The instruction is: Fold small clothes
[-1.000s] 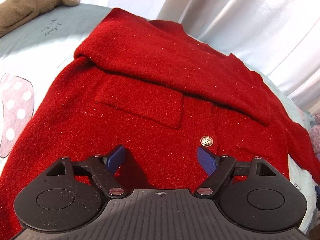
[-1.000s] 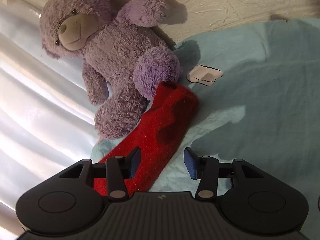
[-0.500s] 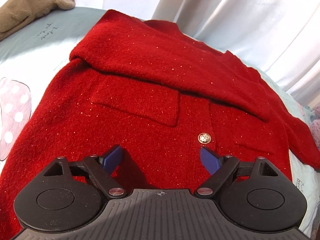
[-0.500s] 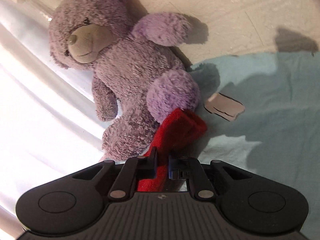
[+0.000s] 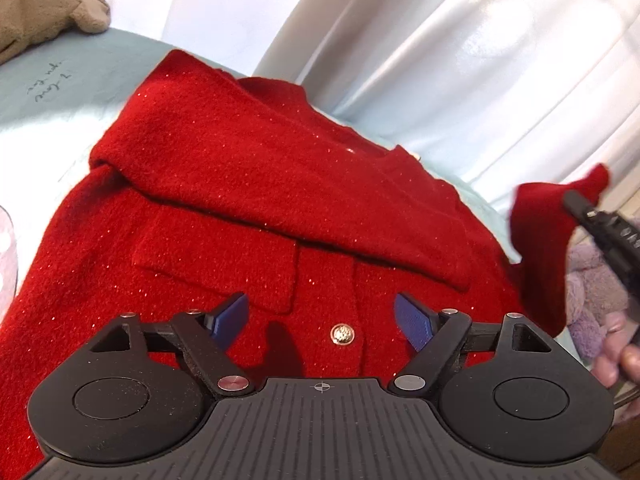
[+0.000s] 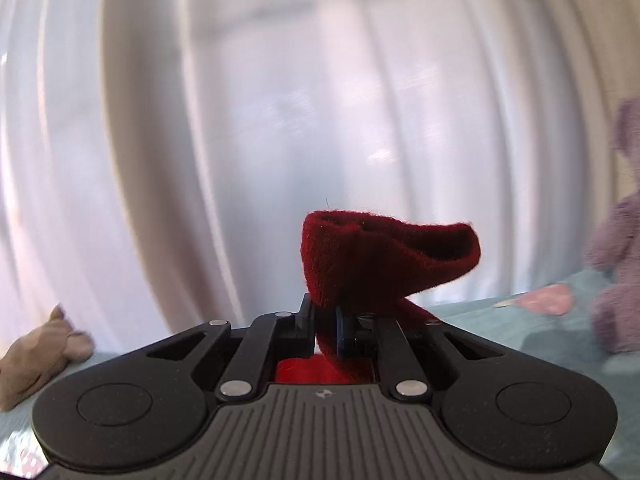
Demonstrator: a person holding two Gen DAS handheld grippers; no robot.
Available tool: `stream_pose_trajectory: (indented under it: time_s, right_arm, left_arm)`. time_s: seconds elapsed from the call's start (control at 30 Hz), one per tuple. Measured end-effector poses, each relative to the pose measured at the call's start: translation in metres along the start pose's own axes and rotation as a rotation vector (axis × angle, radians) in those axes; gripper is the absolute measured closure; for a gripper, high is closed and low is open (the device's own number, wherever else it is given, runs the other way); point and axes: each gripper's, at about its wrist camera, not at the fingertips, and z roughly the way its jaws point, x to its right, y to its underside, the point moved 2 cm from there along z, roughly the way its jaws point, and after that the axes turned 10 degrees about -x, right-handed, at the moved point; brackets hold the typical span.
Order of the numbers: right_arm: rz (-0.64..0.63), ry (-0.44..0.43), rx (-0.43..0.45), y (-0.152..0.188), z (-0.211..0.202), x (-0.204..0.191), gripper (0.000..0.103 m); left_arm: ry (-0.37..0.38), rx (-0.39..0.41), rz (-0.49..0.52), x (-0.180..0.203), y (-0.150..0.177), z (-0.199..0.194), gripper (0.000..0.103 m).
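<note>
Left wrist view: red cardigan (image 5: 248,208) spread on pale blue bed sheet (image 5: 80,72), fills frame centre; one sleeve folded across chest. Left tongs (image 5: 324,320) low centre above gold button (image 5: 342,335), jaws closing, nothing btwn them. Right tongs (image 5: 576,204) at right edge, pinching other sleeve cuff (image 5: 544,232), lifted off the bed.

Right wrist view: right tongs (image 6: 326,330) pressed together on cuff (image 6: 380,256), centre frame, w/ white curtain (image 6: 240,120) behind. Purple teddy (image 6: 616,248) at right edge.
</note>
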Motion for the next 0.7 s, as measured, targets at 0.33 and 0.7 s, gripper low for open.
stream_pose_trajectory:
  time_s: [0.33, 0.7]
  right_arm:
    - [-0.011, -0.106, -0.438, 0.086, 0.071, -0.042, 0.073]
    - [0.277, -0.027, -0.398, 0.098, 0.004, 0.030, 0.071]
  left_arm:
    - [0.198, -0.037, 0.029, 0.006, -0.033, 0.018, 0.019]
    - [0.382, -0.230, -0.045, 0.030, -0.070, 0.098, 0.037]
